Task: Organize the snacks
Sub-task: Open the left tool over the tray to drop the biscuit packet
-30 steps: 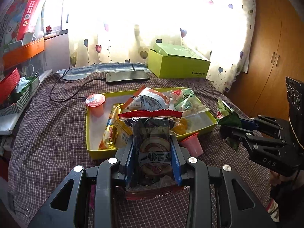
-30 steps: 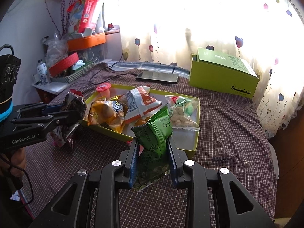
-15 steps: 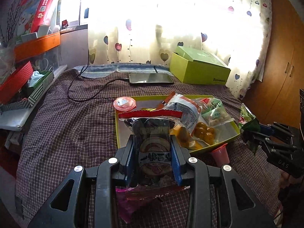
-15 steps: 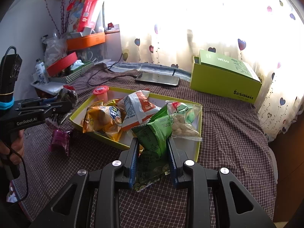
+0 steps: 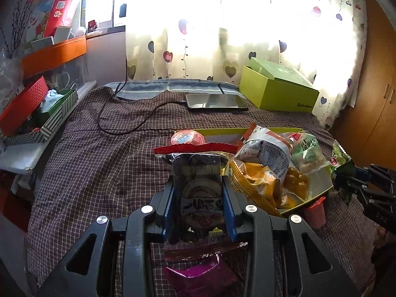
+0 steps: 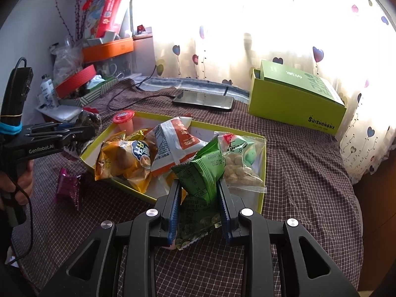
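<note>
In the left wrist view the left claw (image 5: 199, 210) sits at lower centre, clamped on a dark clear packet with a red top seal (image 5: 198, 173). A purple packet (image 5: 200, 276) lies on the checked cloth (image 5: 99, 160) beneath it. The yellow-green tray (image 5: 319, 190), right of centre, holds an orange chip bag (image 5: 259, 183), a white-and-orange packet (image 5: 267, 148) and a jelly cup (image 5: 188, 138); another red cup (image 5: 315, 212) stands just outside its near edge. In the right wrist view the right claw (image 6: 199, 205), at lower centre, is clamped on a green packet (image 6: 203, 173) above the tray's near edge. A phone (image 6: 203, 100) and a green box (image 6: 294, 99) lie towards the curtain at the top.
</note>
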`<state>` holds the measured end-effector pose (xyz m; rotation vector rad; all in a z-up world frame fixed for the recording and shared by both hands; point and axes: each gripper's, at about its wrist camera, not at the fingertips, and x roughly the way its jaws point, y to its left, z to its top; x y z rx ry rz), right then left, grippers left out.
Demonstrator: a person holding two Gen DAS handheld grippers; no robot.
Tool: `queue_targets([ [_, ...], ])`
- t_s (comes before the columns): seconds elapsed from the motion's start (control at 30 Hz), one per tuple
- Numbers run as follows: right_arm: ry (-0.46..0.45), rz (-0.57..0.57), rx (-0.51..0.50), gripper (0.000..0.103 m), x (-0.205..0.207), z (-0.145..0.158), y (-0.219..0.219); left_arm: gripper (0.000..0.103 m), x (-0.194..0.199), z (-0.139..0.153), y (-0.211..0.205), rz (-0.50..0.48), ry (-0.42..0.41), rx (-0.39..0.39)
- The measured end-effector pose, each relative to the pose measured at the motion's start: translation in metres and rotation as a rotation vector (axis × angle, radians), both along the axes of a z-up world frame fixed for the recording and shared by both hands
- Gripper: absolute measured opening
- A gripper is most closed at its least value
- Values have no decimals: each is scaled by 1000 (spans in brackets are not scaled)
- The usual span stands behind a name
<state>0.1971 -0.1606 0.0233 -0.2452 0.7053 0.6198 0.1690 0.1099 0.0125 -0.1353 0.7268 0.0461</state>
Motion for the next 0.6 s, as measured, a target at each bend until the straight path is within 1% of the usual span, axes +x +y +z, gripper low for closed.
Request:
queue_targets([
  [0.13,4,0,-6,27,7,-2,3,35,11,-5,-3,-21,8,-1],
  [0.47,29,-2,-19,27,21,-14,9,36,29,-16,1,-49,26,-45],
  [0.57,36,0,-22,27,24,-17,12,37,31,-17,3,-60,22,-52],
  [0.6,39,1,-21,27,25,-17,12,41,31,-17,4,-64,18,-58],
])
